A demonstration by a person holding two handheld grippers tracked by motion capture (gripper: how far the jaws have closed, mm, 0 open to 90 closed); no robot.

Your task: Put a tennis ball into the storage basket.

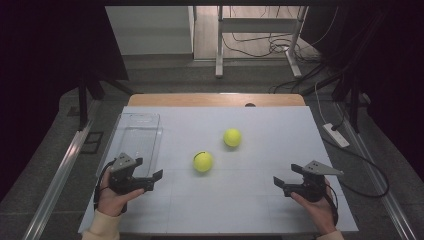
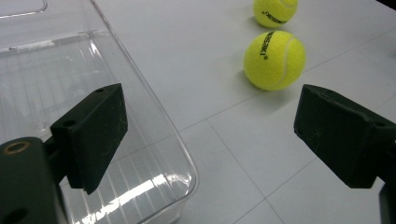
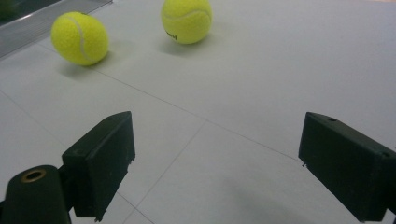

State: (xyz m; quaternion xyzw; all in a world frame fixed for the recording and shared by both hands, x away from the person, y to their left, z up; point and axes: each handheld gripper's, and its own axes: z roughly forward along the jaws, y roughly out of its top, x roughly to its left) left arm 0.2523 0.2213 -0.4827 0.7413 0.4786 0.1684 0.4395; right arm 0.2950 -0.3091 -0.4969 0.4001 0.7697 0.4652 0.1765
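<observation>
We note the white matte counter [image 1: 250,200], scored by thin seams into large panels, with a wooden strip along its far edge. Most of its surface lies bare: the whole right half and the near centre are open room.

Left gripper [image 1: 156,178]: black, blocky, held in the person's left hand [image 1: 114,197] near the front left corner. Its jaws stand wide apart with nothing between them. Right gripper [image 1: 278,183]: same build, held in the right hand [image 1: 315,205] near the front right; jaws also wide, holding nothing. The two are well apart, pointing inward toward each other.

Between them and farther back we see two yellow felt tennis balls. The nearer ball [image 1: 203,161] sits about mid-counter; the farther ball [image 1: 232,137] lies behind and to its right. They are near each other, not touching, both well away from every counter edge.

A clear rectangular plastic bin [image 1: 125,125] with rounded corners stands along the left edge, its near end just beside the left gripper.

The left gripper view gives us what the high view does not: ribbed grooves on the bin floor [image 2: 56,93], its thin glossy rim, and black lettering on both balls. The right gripper view shows the fuzzy nap and the white seam on the ball at its left [image 3: 79,38].
</observation>
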